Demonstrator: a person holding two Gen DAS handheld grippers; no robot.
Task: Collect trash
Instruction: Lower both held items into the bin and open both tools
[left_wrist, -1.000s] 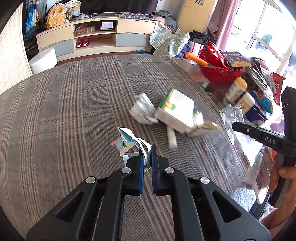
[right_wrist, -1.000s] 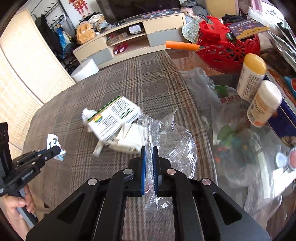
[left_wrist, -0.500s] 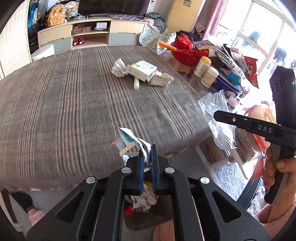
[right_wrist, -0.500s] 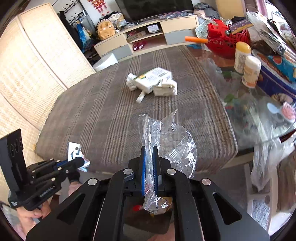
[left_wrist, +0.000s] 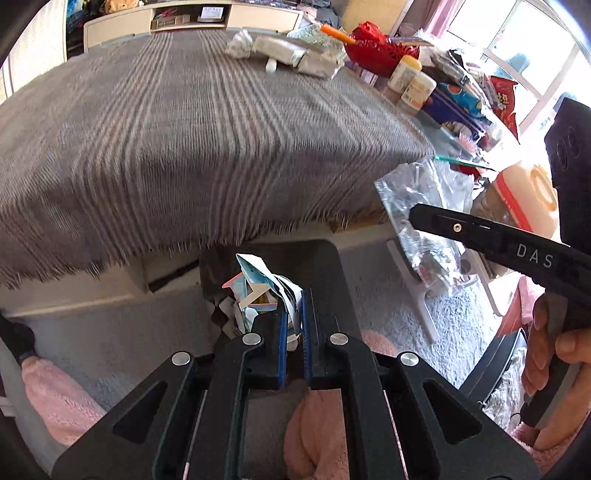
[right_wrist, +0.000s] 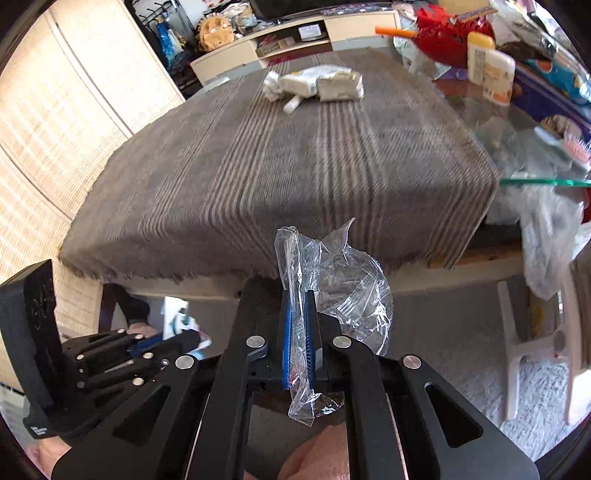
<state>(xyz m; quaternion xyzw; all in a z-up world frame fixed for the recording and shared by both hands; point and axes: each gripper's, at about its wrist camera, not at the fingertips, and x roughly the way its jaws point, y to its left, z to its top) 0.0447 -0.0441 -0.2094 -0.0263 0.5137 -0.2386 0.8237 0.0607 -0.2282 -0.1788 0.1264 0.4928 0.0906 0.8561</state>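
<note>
matt woven cloth (left_wrist: 192, 122) with frayed fringe; glossy crinkled clear plastic wrapper (right_wrist: 343, 280); creased printed paper scrap (left_wrist: 258, 284)

Motion blur smears the far trash pile (left_wrist: 284, 55) — labels unreadable; bin (left_wrist: 332, 266) mostly hidden.

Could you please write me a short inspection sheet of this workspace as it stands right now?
Surface: table under a grey striped cloth, glass top bare at the right.
Job's things: crumpled paper wrapper in the left claw; clear plastic wrap in the right claw; dark bin below both, scraps already inside.
Remaining trash: white boxes and crumpled paper at the far side of the cloth.
Clutter: red basket, two bottles, snack packets, hairbrush.
Grippers: both shut on trash, above the bin.
Cables: nothing seen.
Surroundings: low shelf unit, woven screen, grey carpet.
</note>
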